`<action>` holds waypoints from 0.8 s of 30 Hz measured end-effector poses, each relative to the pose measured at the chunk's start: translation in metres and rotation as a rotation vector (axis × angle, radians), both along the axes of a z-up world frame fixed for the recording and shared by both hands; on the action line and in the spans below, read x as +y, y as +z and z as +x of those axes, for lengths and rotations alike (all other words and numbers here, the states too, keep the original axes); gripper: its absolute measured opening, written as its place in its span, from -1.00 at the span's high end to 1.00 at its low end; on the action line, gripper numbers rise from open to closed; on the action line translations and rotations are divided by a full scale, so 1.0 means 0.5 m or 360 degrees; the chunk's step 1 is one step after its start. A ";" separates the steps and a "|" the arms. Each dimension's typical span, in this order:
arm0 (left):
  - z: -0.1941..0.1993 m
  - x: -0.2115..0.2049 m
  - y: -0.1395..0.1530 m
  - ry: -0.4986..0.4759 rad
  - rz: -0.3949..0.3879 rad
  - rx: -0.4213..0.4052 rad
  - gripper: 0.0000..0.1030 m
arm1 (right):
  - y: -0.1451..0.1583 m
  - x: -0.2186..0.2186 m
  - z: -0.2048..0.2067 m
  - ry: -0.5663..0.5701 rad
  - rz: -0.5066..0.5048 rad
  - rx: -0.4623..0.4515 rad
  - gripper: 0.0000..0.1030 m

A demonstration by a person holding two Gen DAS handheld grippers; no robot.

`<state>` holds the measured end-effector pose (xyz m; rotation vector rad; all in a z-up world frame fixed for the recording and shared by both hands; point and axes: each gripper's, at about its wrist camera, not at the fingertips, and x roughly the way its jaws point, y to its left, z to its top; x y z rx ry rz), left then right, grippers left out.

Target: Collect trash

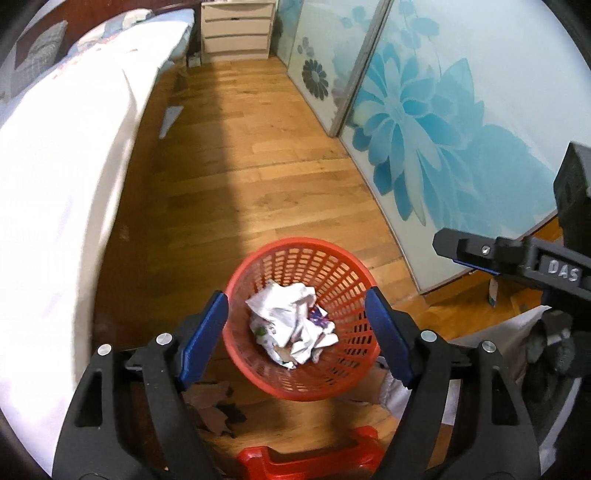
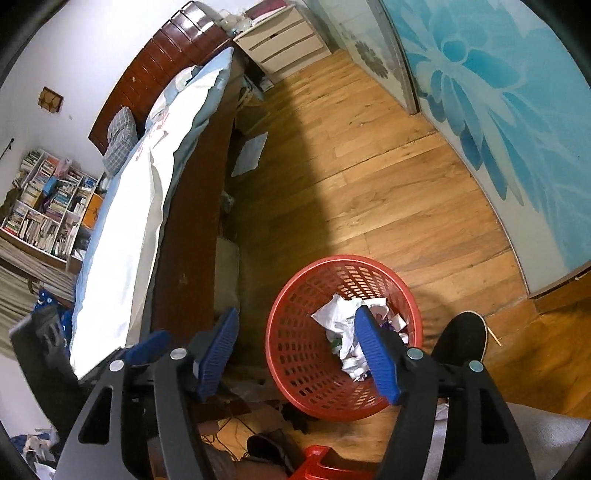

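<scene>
A red mesh trash basket [image 1: 343, 266] stands on the wooden floor and holds crumpled white paper [image 1: 291, 325]. My left gripper [image 1: 297, 332] is open and empty, held above the basket with a blue pad on either side of it. The basket also shows in the right wrist view [image 2: 295, 354], with the crumpled paper [image 2: 340, 317] inside. My right gripper [image 2: 297, 350] is open and empty above the basket's left side. The right gripper also shows at the right edge of the left wrist view [image 1: 517, 258].
A bed [image 2: 122, 229] with white sheets runs along the left. Sliding doors with blue flowers [image 1: 424, 110] line the right. A white drawer unit [image 1: 236, 29] stands at the far end. A red stool [image 1: 314, 458] and clutter lie below the grippers. A paper sheet [image 2: 251, 151] lies by the bed.
</scene>
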<state>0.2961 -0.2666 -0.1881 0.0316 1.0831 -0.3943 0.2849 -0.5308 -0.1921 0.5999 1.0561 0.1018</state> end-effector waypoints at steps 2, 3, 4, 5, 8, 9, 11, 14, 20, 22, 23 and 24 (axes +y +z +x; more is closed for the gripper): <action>-0.007 0.020 0.029 0.0012 0.0003 -0.0044 -0.48 | 0.013 0.004 -0.005 0.0003 -0.0011 -0.0034 -0.29; -0.011 0.034 0.047 0.0020 -0.0001 -0.0068 -0.51 | 0.019 0.004 -0.008 0.0003 -0.0016 -0.0052 -0.30; -0.014 0.051 0.067 0.0034 -0.0003 -0.0092 -0.55 | 0.030 0.006 -0.009 0.0010 -0.0019 -0.0080 -0.30; -0.016 0.065 0.084 0.0052 0.0000 -0.0115 -0.56 | 0.042 0.008 -0.013 0.0013 -0.0026 -0.0109 -0.30; -0.031 0.126 0.148 0.0115 -0.0005 -0.0198 -0.62 | 0.099 0.027 -0.024 0.0035 -0.0081 -0.0223 -0.38; -0.037 0.149 0.172 0.0142 -0.0001 -0.0232 -0.63 | 0.117 0.035 -0.026 0.0045 -0.0078 -0.0262 -0.39; -0.053 0.195 0.216 0.0194 0.0011 -0.0307 -0.68 | 0.176 0.070 -0.032 0.0095 -0.0137 -0.0378 -0.43; -0.079 0.269 0.277 0.0281 0.0013 -0.0411 -0.77 | 0.252 0.125 -0.036 0.0161 -0.0194 -0.0518 -0.57; -0.115 0.396 0.344 0.0475 0.0057 -0.0560 -0.86 | 0.392 0.256 -0.049 0.0304 -0.0300 -0.0737 -0.83; -0.120 0.435 0.350 0.0558 0.0105 -0.0587 -0.88 | 0.430 0.297 -0.053 0.0348 -0.0315 -0.0803 -0.87; -0.123 0.448 0.349 0.0587 0.0109 -0.0597 -0.88 | 0.448 0.320 -0.054 0.0375 -0.0316 -0.0830 -0.87; -0.124 0.465 0.348 0.0614 0.0104 -0.0604 -0.88 | 0.464 0.342 -0.054 0.0399 -0.0309 -0.0858 -0.87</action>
